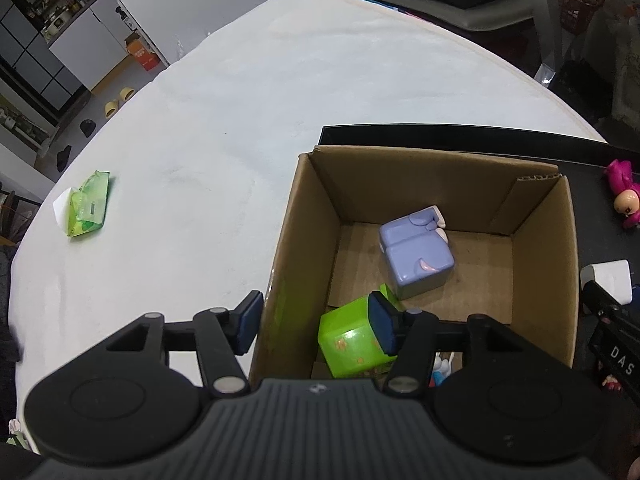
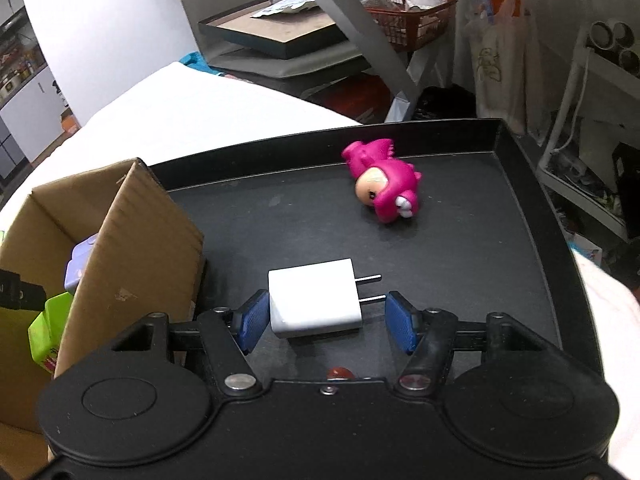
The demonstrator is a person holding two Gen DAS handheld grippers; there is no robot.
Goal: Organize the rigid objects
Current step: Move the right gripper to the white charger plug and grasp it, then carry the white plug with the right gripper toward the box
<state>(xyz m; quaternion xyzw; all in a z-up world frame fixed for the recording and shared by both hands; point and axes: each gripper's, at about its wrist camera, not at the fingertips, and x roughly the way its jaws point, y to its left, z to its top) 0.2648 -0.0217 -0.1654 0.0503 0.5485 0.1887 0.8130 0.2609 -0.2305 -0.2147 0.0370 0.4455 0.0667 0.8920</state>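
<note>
A cardboard box [image 1: 544, 264] stands on a black tray and holds a lilac cube toy [image 1: 416, 256] and a green cube toy [image 1: 348, 340]. My left gripper [image 1: 316, 322] is open and straddles the box's left wall, one finger outside and one inside against the green cube. On the black tray [image 2: 460, 260] lies a white plug charger [image 2: 314, 304] with its prongs pointing right. My right gripper [image 2: 326, 322] is open around it, the left pad beside its body and the right pad just off the prongs. A pink figurine [image 2: 384, 182] lies farther back on the tray.
A green tissue packet [image 1: 90, 204] lies on the white table [image 1: 240, 120] to the left. The box [image 2: 132, 236] stands just left of the charger. The tray's raised rim [image 2: 532, 208] runs along the right. Shelves and a red basket [image 2: 412, 16] stand beyond the table.
</note>
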